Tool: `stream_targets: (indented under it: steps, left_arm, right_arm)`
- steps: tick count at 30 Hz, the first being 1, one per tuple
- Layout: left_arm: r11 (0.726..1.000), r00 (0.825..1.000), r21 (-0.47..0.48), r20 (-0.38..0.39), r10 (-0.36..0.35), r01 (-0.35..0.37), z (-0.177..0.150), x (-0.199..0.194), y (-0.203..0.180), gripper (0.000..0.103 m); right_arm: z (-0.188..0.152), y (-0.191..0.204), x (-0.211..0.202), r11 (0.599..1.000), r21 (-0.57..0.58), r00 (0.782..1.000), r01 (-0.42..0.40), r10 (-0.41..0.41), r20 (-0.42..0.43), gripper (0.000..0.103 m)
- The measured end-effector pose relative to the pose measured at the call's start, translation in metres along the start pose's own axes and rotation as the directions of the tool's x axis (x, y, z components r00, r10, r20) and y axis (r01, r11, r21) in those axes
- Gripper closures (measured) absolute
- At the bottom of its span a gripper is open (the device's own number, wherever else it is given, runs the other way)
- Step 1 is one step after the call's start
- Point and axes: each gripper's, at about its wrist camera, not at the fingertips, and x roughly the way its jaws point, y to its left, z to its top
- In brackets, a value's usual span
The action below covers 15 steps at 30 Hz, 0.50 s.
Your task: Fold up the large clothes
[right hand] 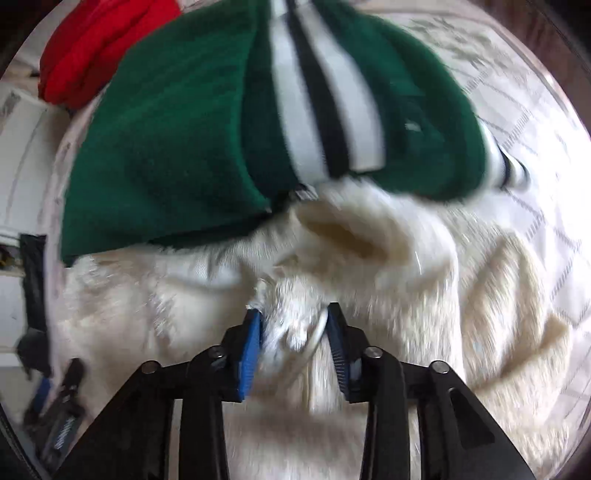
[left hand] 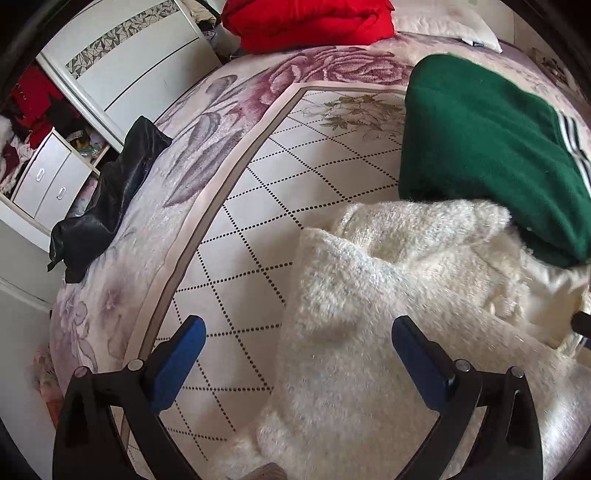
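Note:
A fluffy cream-white garment [left hand: 388, 302] lies rumpled on the bed, also in the right wrist view [right hand: 369, 266]. My left gripper [left hand: 297, 326] is open and empty, hovering just above the garment's left edge. My right gripper [right hand: 293, 314] is shut on a bunched fold of the white garment, blue pads [right hand: 251, 354] pressing it from both sides. A folded green garment with white and black stripes [left hand: 487, 147] [right hand: 229, 110] lies just beyond the white one, its edge overlapping it.
The bed cover [left hand: 266, 206] has a dotted diamond pattern and a floral border. A black garment [left hand: 107, 192] lies at the bed's left edge. A red folded item [left hand: 310, 22] [right hand: 99, 44] sits at the far end. A white wardrobe with drawers [left hand: 51, 177] stands left.

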Motion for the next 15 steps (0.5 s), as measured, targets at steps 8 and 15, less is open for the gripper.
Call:
stream_targets:
  steps: [8, 15]
  left_arm:
    - [0.986, 0.986, -0.007, -0.032, -0.167, 0.166, -0.041, -0.068, 0.016, 0.0]
    - [0.977, 0.97, 0.036, -0.135, -0.203, 0.209, -0.108, -0.109, 0.009, 0.0]
  right_arm:
    - [-0.131, -0.077, -0.154, 0.964, 0.041, 0.964, 0.264, -0.262, -0.031, 0.03]
    - [-0.252, -0.17, -0.108, 0.947, 0.175, 0.924, 0.271, -0.204, -0.324, 0.03]
